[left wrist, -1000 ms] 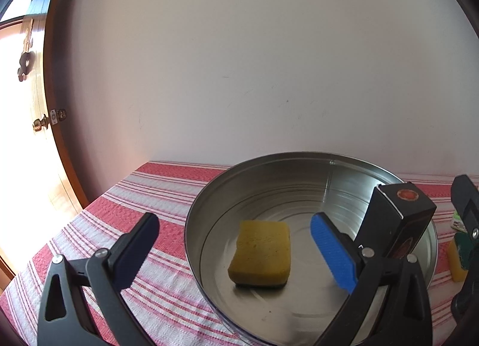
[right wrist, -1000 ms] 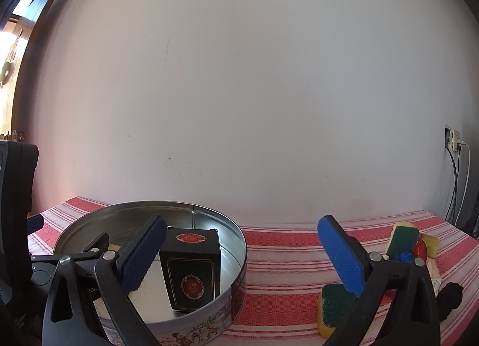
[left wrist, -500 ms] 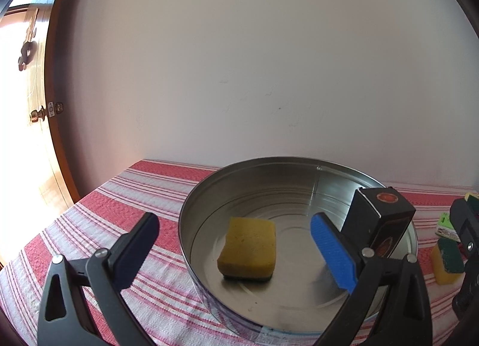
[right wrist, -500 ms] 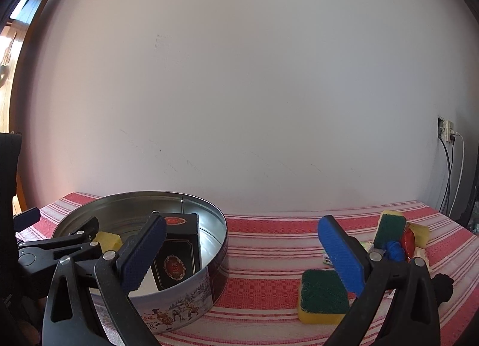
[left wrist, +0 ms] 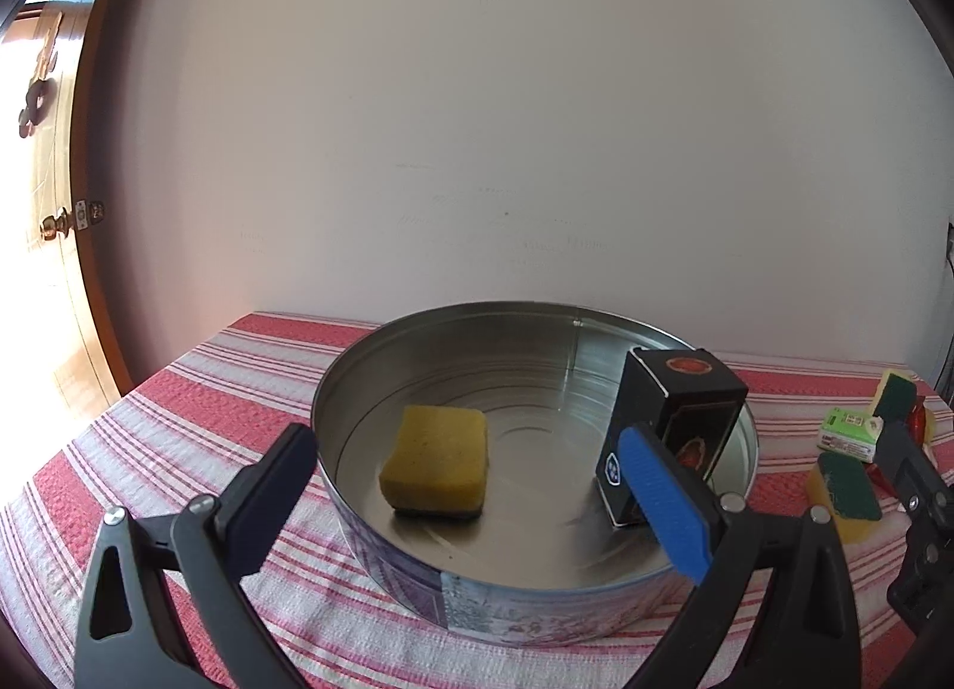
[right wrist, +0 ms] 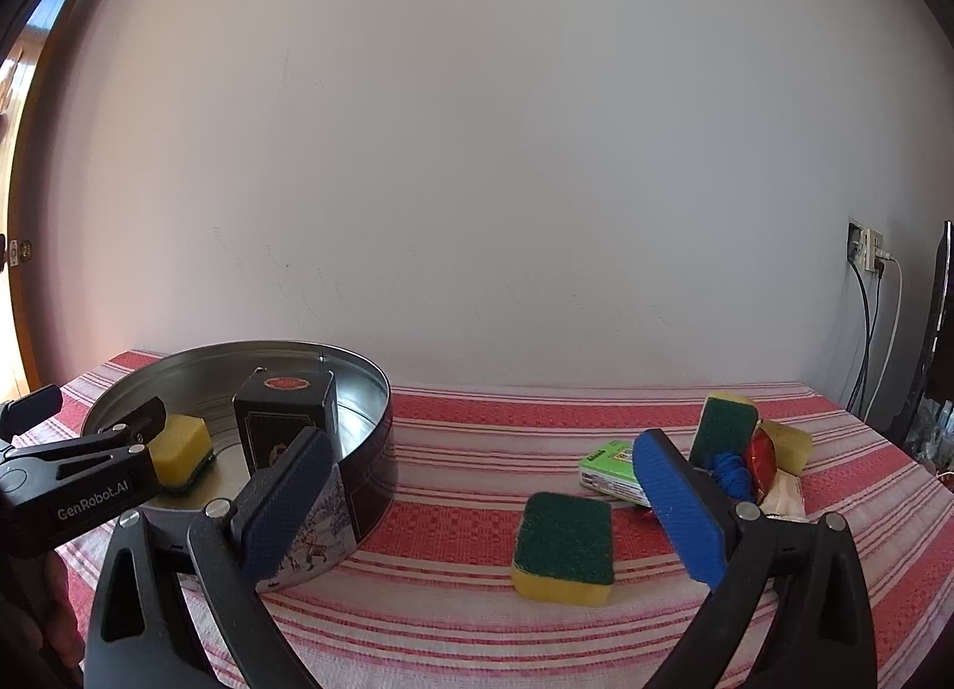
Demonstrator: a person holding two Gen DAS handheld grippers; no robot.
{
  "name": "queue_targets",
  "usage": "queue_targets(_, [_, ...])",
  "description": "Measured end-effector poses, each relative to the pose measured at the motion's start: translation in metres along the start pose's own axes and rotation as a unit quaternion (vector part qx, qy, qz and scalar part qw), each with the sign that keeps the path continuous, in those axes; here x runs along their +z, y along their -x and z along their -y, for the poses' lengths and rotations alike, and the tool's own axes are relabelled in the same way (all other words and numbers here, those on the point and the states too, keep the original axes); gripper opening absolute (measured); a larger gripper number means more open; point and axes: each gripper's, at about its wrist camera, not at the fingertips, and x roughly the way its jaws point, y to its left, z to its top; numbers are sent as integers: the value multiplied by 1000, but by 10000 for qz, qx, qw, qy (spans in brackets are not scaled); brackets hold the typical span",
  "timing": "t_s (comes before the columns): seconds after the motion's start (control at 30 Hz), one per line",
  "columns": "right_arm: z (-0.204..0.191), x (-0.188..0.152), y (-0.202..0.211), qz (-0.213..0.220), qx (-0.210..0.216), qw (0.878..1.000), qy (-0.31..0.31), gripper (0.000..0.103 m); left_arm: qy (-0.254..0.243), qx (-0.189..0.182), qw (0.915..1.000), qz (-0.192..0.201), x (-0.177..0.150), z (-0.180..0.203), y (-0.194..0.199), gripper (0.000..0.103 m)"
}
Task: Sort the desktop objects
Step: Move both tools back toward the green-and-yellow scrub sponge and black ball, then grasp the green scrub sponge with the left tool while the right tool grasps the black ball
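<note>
A round metal tin (left wrist: 536,587) stands on the red striped tablecloth; it also shows in the right wrist view (right wrist: 369,450). Inside lie a yellow sponge (left wrist: 438,459) and an upright black box (left wrist: 674,427). My left gripper (left wrist: 477,510) is open and empty in front of the tin. My right gripper (right wrist: 489,501) is open and empty, right of the tin, above a green-topped sponge (right wrist: 563,546) lying flat on the cloth.
Right of the sponge lie a green packet (right wrist: 611,471), another sponge standing on edge (right wrist: 724,421), blue cord (right wrist: 730,471) and a red item (right wrist: 760,459). A wall socket with cables (right wrist: 867,254) is at the far right. A door (left wrist: 53,224) is at the left.
Both grippers have drawn back and away from the tin. The right gripper has swung right, so the loose sponge now lies between its fingers in view. Both stay open.
</note>
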Motion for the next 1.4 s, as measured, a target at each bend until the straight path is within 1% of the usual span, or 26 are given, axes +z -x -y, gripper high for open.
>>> queue_targets(0.13, [19, -5, 6, -109, -49, 9999, -41, 102, -190, -160, 9996, 94, -3, 16, 12, 102])
queue_targets(0.3, [51, -10, 15, -233, -106, 9997, 24, 102, -348, -569, 9977, 82, -7, 32, 19, 102])
queue_targets(0.43, [81, -16, 22, -273, -234, 9993, 99, 102, -449, -921, 9947, -13, -9, 50, 20, 102])
queue_targets(0.53, [101, -19, 24, -361, -343, 9986, 148, 102, -618, -1165, 9912, -74, -12, 71, 24, 102])
queue_targets(0.67, [131, -23, 23, -572, -384, 9976, 16, 102, -800, -1539, 9846, -239, -15, 100, 26, 102])
queue_targets(0.8, [159, -28, 23, -754, -502, 9958, -106, 102, -937, -1769, 9784, -516, -16, 132, 21, 102])
queue_targets(0.93, [186, -32, 23, -788, -686, 9942, -270, 102, -1063, -1969, 9718, -748, -20, 165, 13, 102])
queue_targets(1.1, [211, -34, 28, -791, -791, 9927, -441, 102, -1194, -2013, 9652, -1167, -21, 202, -7, 102])
queue_targets(1.33, [234, -38, 34, -892, -840, 9908, -578, 102, -1350, -1708, 9577, -1882, -26, 241, -43, 102])
queue_targets(1.37, [238, -39, 35, -924, -831, 9904, -613, 102, -1381, -1647, 9560, -1996, -28, 245, -47, 101])
queue_targets(1.4, [242, -40, 36, -962, -815, 9898, -658, 102, -1421, -1582, 9537, -2125, -30, 248, -52, 97])
